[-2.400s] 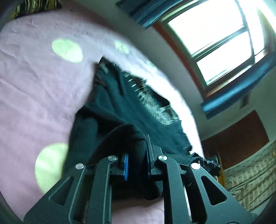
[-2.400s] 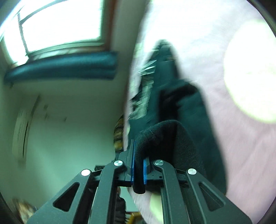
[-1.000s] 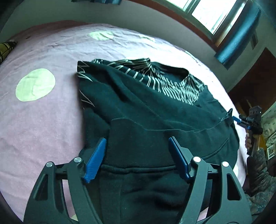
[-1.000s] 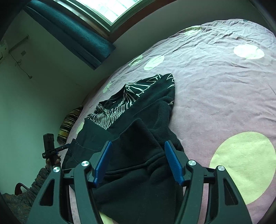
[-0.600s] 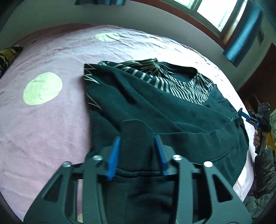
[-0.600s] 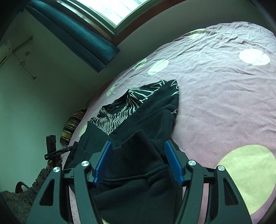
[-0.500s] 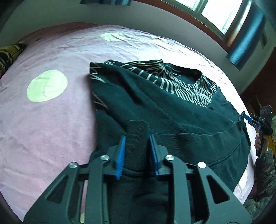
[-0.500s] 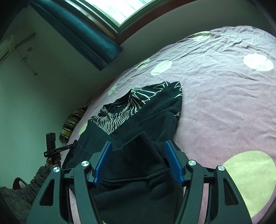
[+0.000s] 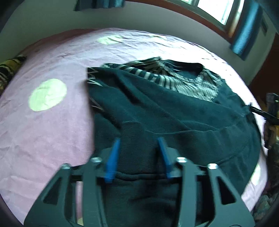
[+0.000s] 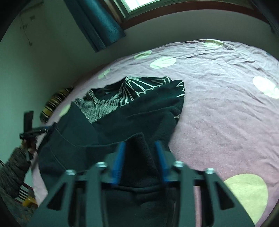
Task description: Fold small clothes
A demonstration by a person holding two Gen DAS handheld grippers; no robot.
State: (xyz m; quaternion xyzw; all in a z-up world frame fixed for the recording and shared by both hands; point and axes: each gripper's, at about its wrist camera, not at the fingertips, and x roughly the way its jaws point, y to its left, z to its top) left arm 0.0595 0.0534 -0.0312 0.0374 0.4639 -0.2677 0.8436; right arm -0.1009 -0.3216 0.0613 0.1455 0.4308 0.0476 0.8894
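A dark green sweater with a panel of pale zigzag lines is spread on a pink bedsheet dotted with pale green circles. The patterned part lies at the sweater's far side, towards the wall and the window; the plain dark knit is bunched in soft ridges at the near side, where a ribbed band is raised at each near corner.

In the left wrist view the left gripper is set over the sweater's near left corner. A raised fold of ribbed knit stands between its blue pads; the jaws are opening, and a little room can be seen between the pads and the cloth, though the view is blurred. In the right wrist view the right gripper is set over the sweater's near right corner, with a peaked fold of dark knit between its blue pads; its jaws are closing on that fold, and whether the pads already press on it cannot be told for certain.

Each gripper is also seen small in the other's view, at the sweater's opposite edge and held in a hand with a dark patterned sleeve. Beyond the sweater's left side a striped pillow lies at the edge of the bedsheet. Teal curtains hang beside the window above the wall behind the sweater.
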